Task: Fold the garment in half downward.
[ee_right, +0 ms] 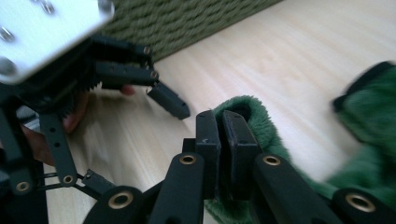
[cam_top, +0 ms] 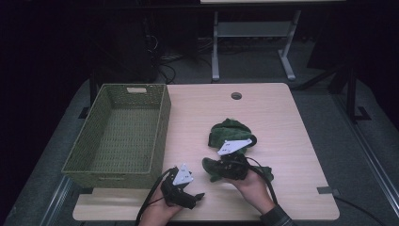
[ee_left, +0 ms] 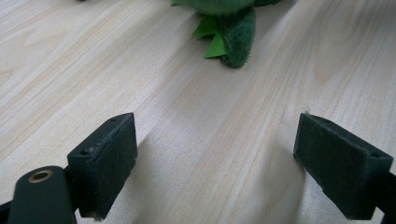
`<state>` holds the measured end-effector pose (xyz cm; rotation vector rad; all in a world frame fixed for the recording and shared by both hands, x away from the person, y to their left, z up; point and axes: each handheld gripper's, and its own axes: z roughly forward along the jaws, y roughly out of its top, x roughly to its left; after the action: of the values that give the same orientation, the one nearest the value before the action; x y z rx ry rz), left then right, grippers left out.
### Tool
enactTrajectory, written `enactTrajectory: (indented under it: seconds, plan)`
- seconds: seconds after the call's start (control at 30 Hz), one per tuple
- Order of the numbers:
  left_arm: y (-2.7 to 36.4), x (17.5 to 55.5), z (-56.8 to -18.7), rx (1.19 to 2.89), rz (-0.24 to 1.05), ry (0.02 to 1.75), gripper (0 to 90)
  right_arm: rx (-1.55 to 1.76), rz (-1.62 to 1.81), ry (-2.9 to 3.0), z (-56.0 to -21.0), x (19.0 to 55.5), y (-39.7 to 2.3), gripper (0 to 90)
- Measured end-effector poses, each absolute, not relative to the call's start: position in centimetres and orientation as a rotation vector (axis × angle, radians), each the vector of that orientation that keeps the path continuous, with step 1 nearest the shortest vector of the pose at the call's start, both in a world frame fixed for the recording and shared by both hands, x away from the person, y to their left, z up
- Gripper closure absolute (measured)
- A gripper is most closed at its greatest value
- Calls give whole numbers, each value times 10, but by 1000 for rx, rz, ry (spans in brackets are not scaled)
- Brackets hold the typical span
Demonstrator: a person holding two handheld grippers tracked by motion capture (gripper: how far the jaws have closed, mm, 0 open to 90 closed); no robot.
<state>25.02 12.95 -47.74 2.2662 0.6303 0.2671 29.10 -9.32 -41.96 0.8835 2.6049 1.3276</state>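
Observation:
A green plush toy [cam_top: 229,130] lies crumpled at the middle of the wooden table [cam_top: 282,113]. My right gripper [cam_top: 227,168] sits on the toy's near end, its jaws pressed together with green fur [ee_right: 254,122] wrapped round their tips. My left gripper [cam_top: 194,197] rests by the table's front edge, left of the toy and apart from it. Its pads [ee_left: 109,161] stand wide open over bare wood, and one plush limb [ee_left: 236,39] lies ahead of them. In the right gripper view the left gripper [ee_right: 169,101] is close by, at the left.
A green woven basket [cam_top: 162,123] with nothing in it stands along the table's left side, and its wall [ee_right: 187,21] is just behind the left gripper. A round cable hole [cam_top: 236,95] lies near the far edge. Bare wood stretches right of the toy.

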Motion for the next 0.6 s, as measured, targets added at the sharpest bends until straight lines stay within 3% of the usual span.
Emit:
enactTrajectory:
  seconds: [0.27, 0.6]
  plan:
    - [129, 250, -477, 2269, 268, 629, 127, 960, 1359, 2496, -406, 292, -128, 849]
    - [129, 250, -477, 2269, 270, 629, 127, 1082, 1327, 2449, -414, 292, -159, 837]
